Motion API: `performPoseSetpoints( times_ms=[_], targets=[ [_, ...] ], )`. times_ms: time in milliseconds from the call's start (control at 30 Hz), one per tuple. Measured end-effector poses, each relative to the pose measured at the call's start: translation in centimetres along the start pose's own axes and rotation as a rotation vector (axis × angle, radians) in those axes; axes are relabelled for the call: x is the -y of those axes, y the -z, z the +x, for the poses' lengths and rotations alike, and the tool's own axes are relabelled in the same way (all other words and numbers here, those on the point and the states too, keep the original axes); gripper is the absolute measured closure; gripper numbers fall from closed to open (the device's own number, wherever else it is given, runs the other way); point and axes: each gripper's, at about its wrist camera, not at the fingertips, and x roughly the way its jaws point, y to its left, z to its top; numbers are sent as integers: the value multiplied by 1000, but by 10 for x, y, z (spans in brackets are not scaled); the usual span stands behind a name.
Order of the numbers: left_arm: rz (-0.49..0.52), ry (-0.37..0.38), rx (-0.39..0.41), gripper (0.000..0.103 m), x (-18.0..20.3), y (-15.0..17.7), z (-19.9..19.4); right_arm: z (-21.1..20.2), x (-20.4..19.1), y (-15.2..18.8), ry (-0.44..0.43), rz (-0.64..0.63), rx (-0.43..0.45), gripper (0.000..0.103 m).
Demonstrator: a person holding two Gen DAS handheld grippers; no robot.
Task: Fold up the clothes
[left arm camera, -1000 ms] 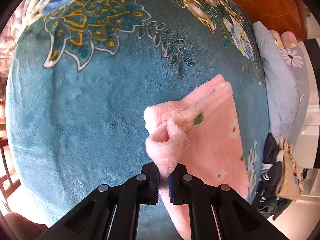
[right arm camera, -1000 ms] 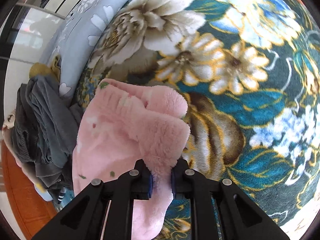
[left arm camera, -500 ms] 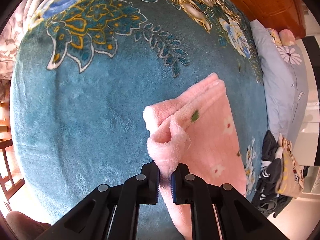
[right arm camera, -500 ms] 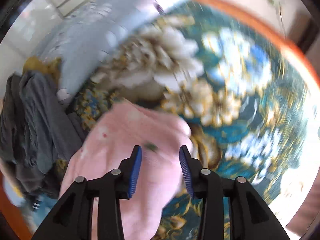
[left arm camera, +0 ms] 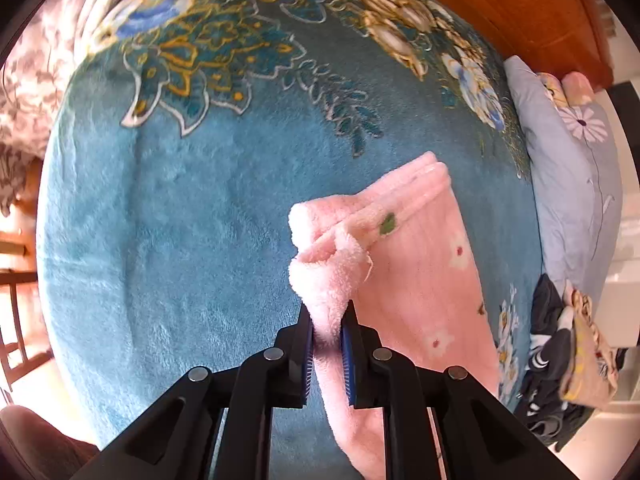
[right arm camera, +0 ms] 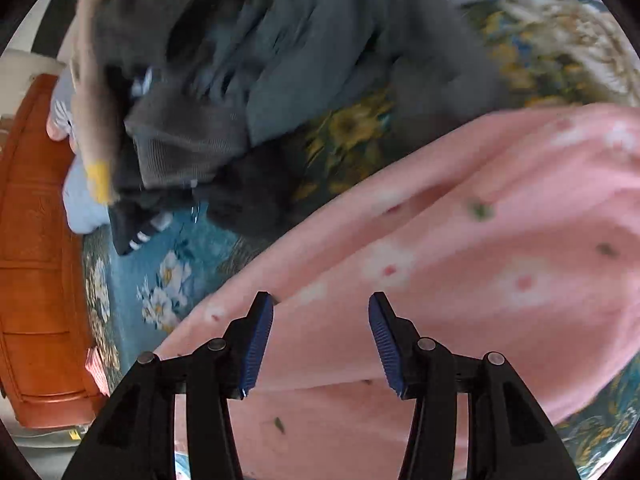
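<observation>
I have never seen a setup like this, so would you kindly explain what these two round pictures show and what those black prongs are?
There is no robot here: a person holds a two-finger hand gripper in each hand, and each carries a fisheye camera looking along its fingers, hence the round pictures. In the left view, the left gripper has its jaws shut on a bunched corner of the fluffy pink flower-print garment, which lies on a teal floral plush blanket. In the right view, the right gripper has open, empty jaws over the same garment, with a heap of dark grey clothes beyond.
</observation>
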Motion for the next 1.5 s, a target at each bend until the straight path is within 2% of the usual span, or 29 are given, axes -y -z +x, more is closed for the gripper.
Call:
performPoseSetpoints(
  times_ms=[133, 233, 267, 300, 400, 433, 500, 567, 700, 833, 933, 1033, 1167, 1200, 1233, 1300, 1433, 1500],
  targets=[
    [43, -14, 20, 89, 5, 5, -3, 25, -11, -8, 143, 41, -7, 54],
    [45, -12, 20, 89, 5, 5, -2, 32, -7, -11, 219, 90, -18, 69],
    [42, -9, 19, 89, 4, 4, -1, 33, -4, -12, 229, 100, -21, 72],
    [38, -5, 17, 89, 4, 4, -1, 34, -1, -13, 237, 109, -24, 80],
    [19, 16, 19, 89, 0, 3, -1, 31, 8, -16, 200, 123, -29, 98],
    [11, 25, 22, 89, -1, 3, -2, 25, 9, -17, 171, 122, -26, 100],
    [-3, 40, 26, 89, -3, 3, -3, 11, 9, -21, 98, 117, -6, 100],
    [-8, 46, 31, 89, -3, 3, -3, -9, 5, -31, 21, 113, 53, 101],
    [-7, 44, 35, 89, -2, 2, -4, -11, 1, -52, 12, 130, 86, 103],
    [-30, 64, 39, 89, -8, 1, -7, 15, 7, -53, 58, 163, 40, 103],
    [-49, 90, 43, 89, -12, 1, -9, 12, 7, -49, 9, 141, 45, 103],
    [-40, 98, 44, 89, -10, 1, -9, 2, -17, -45, -50, -7, 49, 100],
    [-13, 85, 42, 89, -5, 2, -9, 4, -64, -29, -123, -240, 1, 100],
    [-13, 88, 41, 89, -5, 2, -9, 9, -71, -24, -116, -285, -19, 94],
    [-16, 94, 41, 89, -6, 1, -10, 14, -77, -18, -109, -326, -39, 82],
    [-24, 106, 42, 89, -7, 1, -10, 25, -88, -7, -93, -409, -79, 66],
    [-40, 117, 32, 89, -9, 0, -7, 59, -109, 18, -113, -496, -169, 63],
    [-38, 116, 30, 87, -9, 0, -7, 71, -122, 31, -124, -565, -187, 62]
  ],
)
